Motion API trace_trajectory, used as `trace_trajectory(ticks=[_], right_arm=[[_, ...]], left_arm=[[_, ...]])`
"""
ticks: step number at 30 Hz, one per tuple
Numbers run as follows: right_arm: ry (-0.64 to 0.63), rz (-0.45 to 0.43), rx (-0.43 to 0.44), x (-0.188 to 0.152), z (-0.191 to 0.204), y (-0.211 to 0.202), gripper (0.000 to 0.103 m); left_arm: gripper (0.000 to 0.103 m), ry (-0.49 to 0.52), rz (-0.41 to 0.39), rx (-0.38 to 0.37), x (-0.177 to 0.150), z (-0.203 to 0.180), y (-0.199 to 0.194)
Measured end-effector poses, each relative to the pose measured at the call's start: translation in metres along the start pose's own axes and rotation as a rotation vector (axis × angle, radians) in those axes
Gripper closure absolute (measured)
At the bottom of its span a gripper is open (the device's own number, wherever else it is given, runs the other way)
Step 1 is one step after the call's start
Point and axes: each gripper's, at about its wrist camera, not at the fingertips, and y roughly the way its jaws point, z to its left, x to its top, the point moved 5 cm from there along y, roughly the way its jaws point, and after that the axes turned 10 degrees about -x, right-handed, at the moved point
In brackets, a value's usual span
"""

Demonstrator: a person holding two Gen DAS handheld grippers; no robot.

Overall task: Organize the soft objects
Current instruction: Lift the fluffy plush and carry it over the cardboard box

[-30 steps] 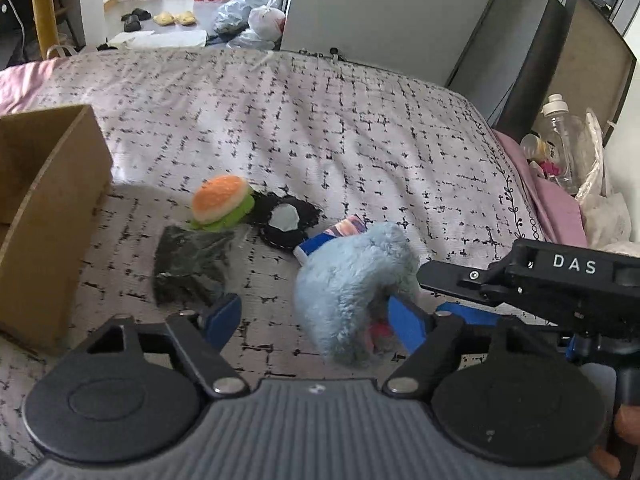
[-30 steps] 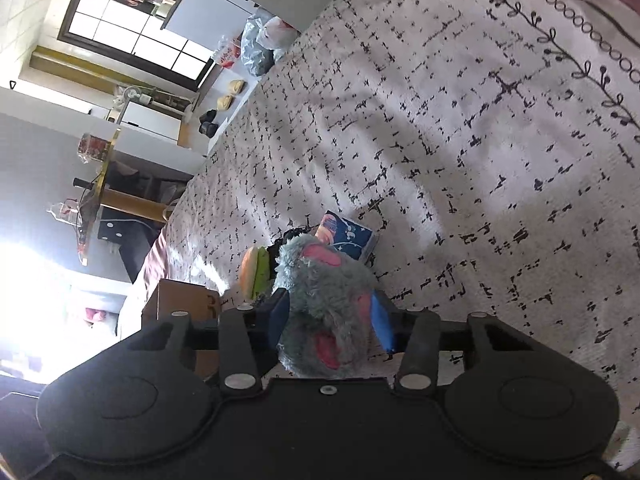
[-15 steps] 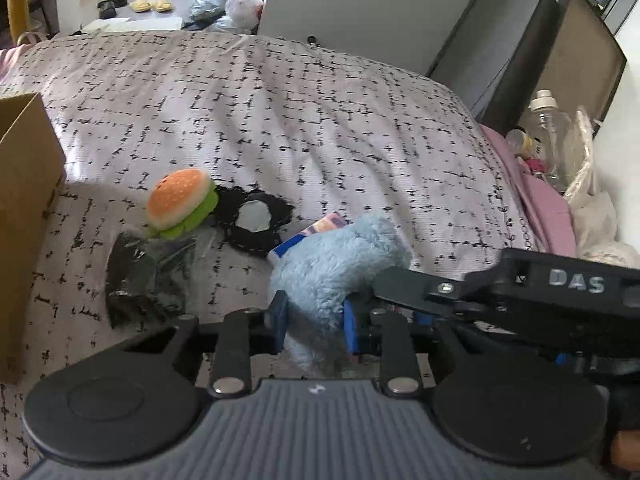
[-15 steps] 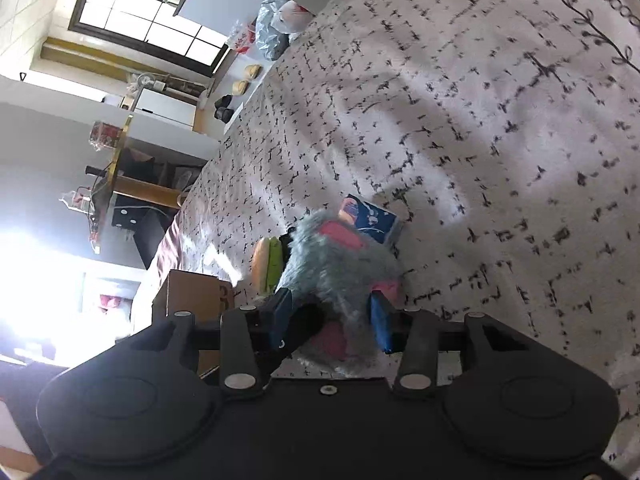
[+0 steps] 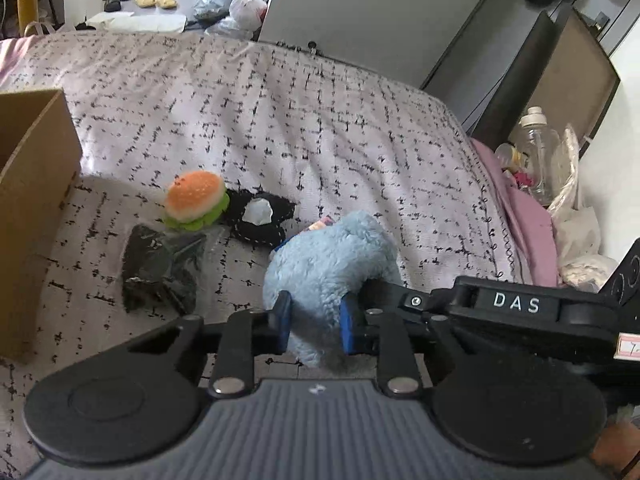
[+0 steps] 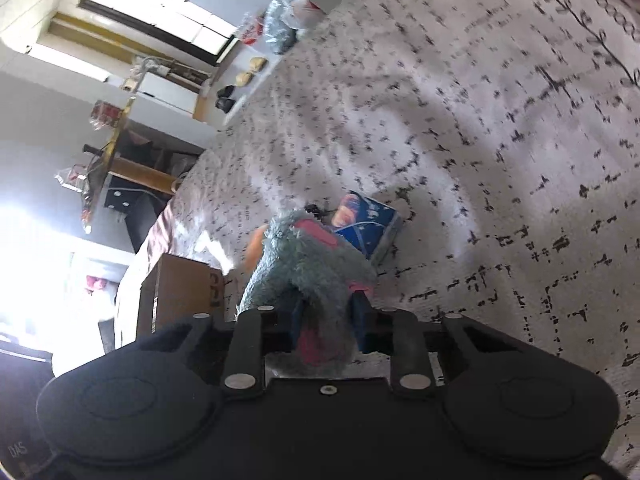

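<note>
A fluffy blue plush toy (image 5: 332, 264) with pink patches lies on the patterned bedspread (image 5: 280, 120). My left gripper (image 5: 316, 320) is shut on its near end. My right gripper (image 6: 328, 316) comes in from the right and is shut on the same plush toy (image 6: 304, 256); its black body shows in the left wrist view (image 5: 512, 304). A plush hamburger (image 5: 196, 200), a black bag (image 5: 160, 268), a black-and-white soft piece (image 5: 258, 216) and a blue packet (image 6: 368, 224) lie just beyond.
An open cardboard box (image 5: 32, 208) stands at the left on the bed. A plastic bottle (image 5: 536, 148) and bags sit off the bed's right edge. A grey cabinet (image 5: 360, 12) stands behind the bed.
My left gripper closed from wide open onto the blue plush. My right gripper tightened on it too. The plush has lifted slightly and the right view has swung.
</note>
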Motion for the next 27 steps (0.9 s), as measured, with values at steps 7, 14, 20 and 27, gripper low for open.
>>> trace_trajectory(ticks=[7, 14, 20, 27], right_arm=[[-0.042, -0.023, 0.032, -0.012, 0.017, -0.021, 0.082], [-0.102, -0.076, 0.016, -0.028, 0.046, -0.043, 0.083], [-0.119, -0.118, 0.03, -0.039, 0.073, -0.055, 0.084], [-0.164, -0.145, 0.027, -0.052, 0.107, -0.063, 0.084]], left_arm=[[0.08, 0.002, -0.025, -0.016, -0.002, -0.001, -0.032], [0.08, 0.01, -0.059, -0.012, -0.002, -0.004, -0.067], [0.08, 0.02, -0.1, -0.012, 0.002, 0.002, -0.1], [0.08, 0.003, -0.14, -0.019, 0.006, 0.017, -0.132]])
